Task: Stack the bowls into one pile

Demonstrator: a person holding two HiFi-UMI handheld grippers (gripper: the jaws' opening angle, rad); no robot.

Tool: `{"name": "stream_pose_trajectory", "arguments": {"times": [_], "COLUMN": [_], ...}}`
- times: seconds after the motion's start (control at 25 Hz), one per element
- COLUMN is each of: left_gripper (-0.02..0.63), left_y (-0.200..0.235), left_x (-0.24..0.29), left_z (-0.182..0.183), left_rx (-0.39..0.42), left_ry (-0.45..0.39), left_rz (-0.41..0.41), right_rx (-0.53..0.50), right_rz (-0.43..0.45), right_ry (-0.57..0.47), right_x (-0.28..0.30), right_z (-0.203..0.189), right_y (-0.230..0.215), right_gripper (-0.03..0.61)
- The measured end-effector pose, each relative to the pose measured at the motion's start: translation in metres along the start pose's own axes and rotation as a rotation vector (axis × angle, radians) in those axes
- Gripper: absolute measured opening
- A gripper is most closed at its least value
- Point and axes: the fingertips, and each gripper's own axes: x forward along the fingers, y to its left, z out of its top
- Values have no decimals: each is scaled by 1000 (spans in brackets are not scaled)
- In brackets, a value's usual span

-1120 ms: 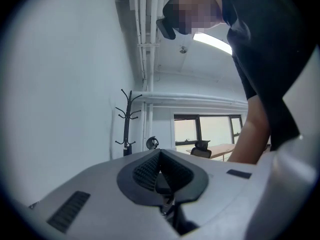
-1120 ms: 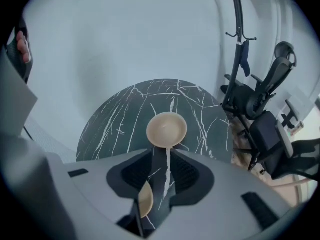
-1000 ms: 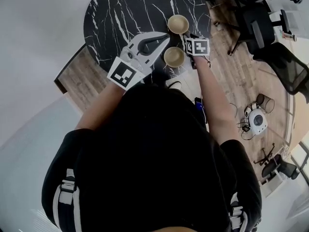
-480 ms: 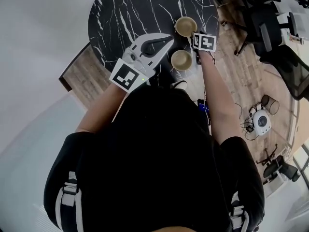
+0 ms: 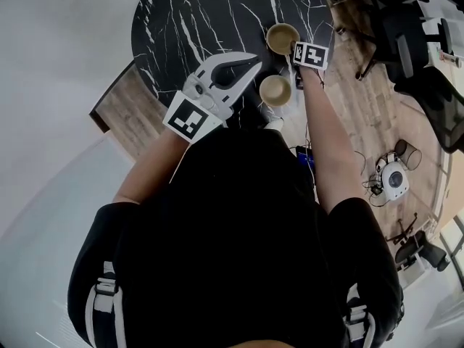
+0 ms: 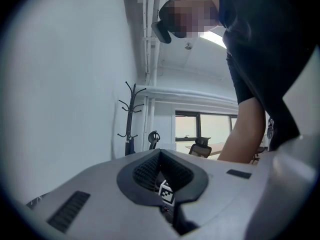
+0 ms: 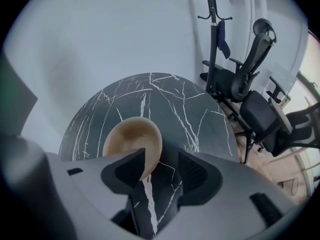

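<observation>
1. The right gripper has its jaws spread apart at the near edge of a tan bowl. The bowl's rim reaches into the gap beside the left jaw, and nothing is clamped yet. The placement looks like the set-up for a rim pinch, the usual way to lift a shallow bowl.
2. The left gripper has its jaws closed together on nothing and is tilted up toward the wall and ceiling. It appears to be held clear so that the other hand can work.
3. The tan bowl sits upright on the black marble table, at the person's right. A second bowl stands closer to the person, near the table's edge. The two are apart and not yet stacked.
4. In the head view the right arm reaches past the second bowl to the farther one, probably because that one is to be carried back and nested.
5. The likely risk is that the bowl tips if the jaws bite only the rim's lip.
</observation>
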Motion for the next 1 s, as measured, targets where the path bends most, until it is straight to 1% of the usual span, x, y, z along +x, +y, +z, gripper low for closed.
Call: {"name": "stream_pose_trajectory", "arguments": {"times": [0.16,0.28,0.4,0.56,0.68,1.0], "left_gripper": [3,3,3,3,3,3], "left_y": [-1,-1,-2,-7,-10,-19], "left_x": [-2,-5,-6,-7,-7,-9], "left_z": [-6,-10,-13,-14,-15,-9], "left_rx": [-2,-12,-15,-37,-49,-31], "left_ry": [11,23,26,27,23,14], "left_rz": [-1,1,-1,0,4,12], "right_rx": [10,24,40,35,48,20], "right_rz": [-3,-10,-18,-14,-6,36], "right_ry": [21,44,54,68,78,72], "right_x": [11,17,20,20,19,7], "right_z": [-2,-6,-8,-9,-9,-4], "right_y": [-1,-2,-2,1,2,9], "right_gripper": [204,186,133,43,21,12]}}
